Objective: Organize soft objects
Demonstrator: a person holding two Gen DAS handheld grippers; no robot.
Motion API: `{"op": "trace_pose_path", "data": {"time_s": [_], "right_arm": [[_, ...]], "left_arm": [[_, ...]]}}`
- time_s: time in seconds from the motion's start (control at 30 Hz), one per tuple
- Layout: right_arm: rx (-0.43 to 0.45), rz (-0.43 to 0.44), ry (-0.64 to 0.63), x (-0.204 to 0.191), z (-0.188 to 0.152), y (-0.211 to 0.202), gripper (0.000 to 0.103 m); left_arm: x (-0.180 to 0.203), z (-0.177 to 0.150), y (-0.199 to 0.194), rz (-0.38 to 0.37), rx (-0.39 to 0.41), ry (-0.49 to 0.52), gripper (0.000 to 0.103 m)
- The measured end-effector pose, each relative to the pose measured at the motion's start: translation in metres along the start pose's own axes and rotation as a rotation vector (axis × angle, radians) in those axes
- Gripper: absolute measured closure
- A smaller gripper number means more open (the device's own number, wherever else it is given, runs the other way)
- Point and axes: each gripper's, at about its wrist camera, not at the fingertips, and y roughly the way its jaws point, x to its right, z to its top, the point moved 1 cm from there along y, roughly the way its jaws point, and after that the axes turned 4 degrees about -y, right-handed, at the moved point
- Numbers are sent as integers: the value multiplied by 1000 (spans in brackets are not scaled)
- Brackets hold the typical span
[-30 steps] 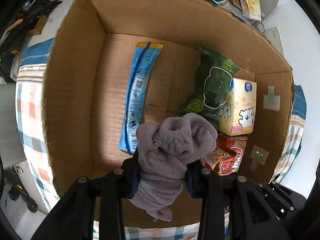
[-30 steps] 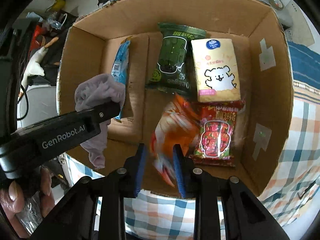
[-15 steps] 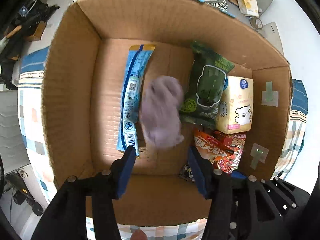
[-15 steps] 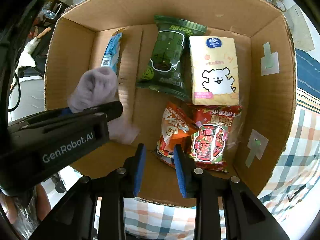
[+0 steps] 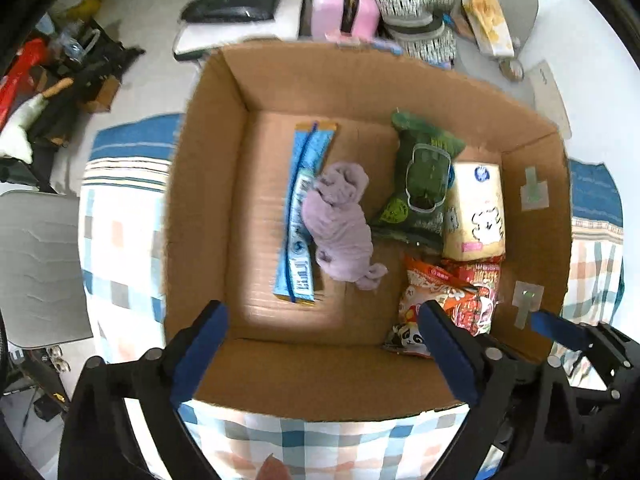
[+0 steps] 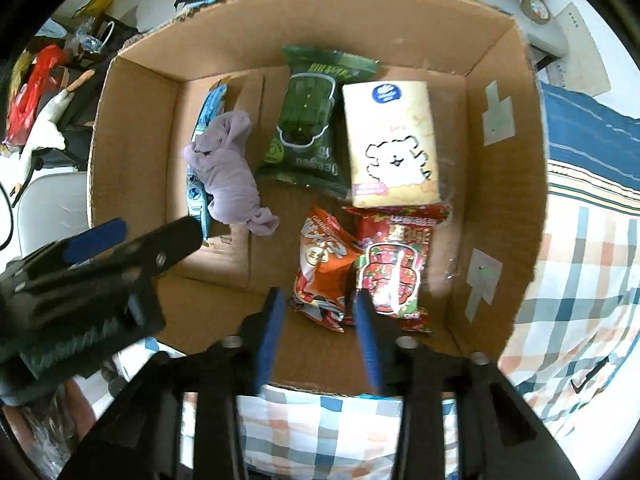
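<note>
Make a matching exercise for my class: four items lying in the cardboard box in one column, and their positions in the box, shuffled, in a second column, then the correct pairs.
Items
1. purple sock
2. green packet
3. cream tissue pack
4. orange snack bag

Positions, as seen in the right wrist view
A. far right of the box floor, beside the green packet
B. near side, just ahead of the right gripper
C. lying partly on the long blue packet
D. far middle, between the sock and the tissue pack

Pairs: 1-C, 2-D, 3-A, 4-B
</note>
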Motion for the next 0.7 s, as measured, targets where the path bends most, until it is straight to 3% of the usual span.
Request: {"op": "trace_pose_path", "data": {"time_s": [0.1, 0.3, 0.7], "right_arm": [[34, -43, -2, 5, -3, -9, 24], [92, -91, -2, 8, -19, -24, 8], [233, -130, 4, 2, -65, -75, 5]], "left_arm": [[-3, -9, -16, 19, 69, -2, 4], [-8, -27, -45, 37, 160, 9, 4], [-10, -75, -120, 51, 360, 18, 4]]}}
